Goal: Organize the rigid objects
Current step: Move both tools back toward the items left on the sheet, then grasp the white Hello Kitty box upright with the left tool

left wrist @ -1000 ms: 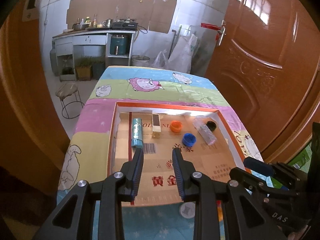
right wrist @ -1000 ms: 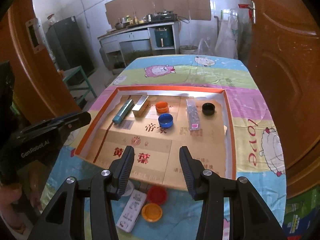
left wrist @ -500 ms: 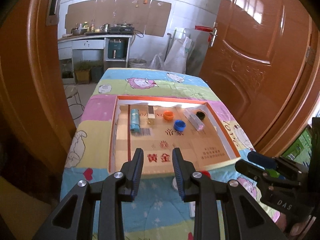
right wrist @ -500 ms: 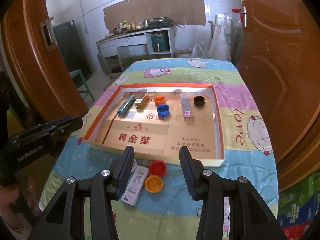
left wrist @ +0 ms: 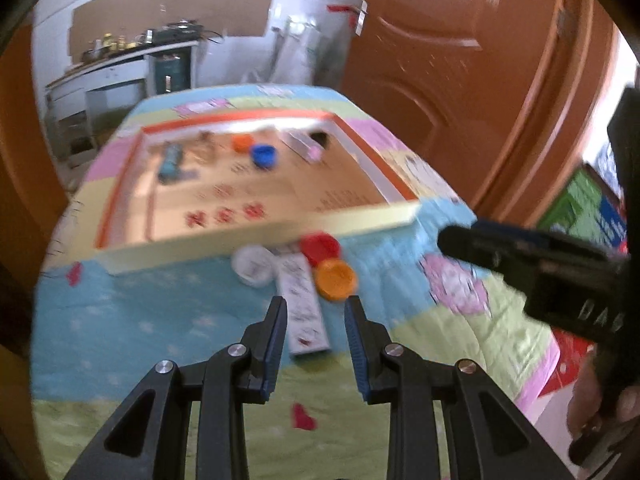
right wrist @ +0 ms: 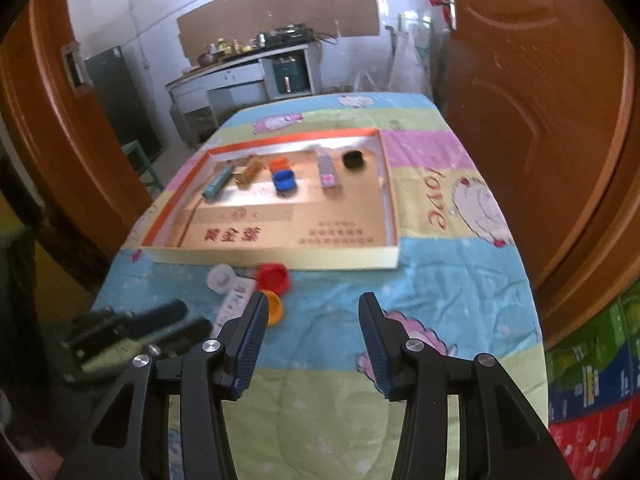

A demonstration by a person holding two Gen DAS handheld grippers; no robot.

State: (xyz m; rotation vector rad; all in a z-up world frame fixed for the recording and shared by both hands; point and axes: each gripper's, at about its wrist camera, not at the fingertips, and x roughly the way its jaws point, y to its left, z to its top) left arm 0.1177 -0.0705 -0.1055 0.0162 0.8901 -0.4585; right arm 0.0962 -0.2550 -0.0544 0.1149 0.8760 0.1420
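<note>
I am hovering my left gripper (left wrist: 316,312), jaws spread and empty, over the white box (left wrist: 303,304), lined up for picking. It lies outside the tray (left wrist: 256,236), beside loose caps. My right gripper (right wrist: 312,316) is waiting, jaws spread.

Worktop (right wrist: 460,280) under cartoon-print quilt. On it: shallow cardboard tray (right wrist: 280,258); just before tray's near wall, white cap (right wrist: 220,278), red cap (right wrist: 274,276), orange cap (right wrist: 275,308), flat white box (left wrist: 304,312).
</note>
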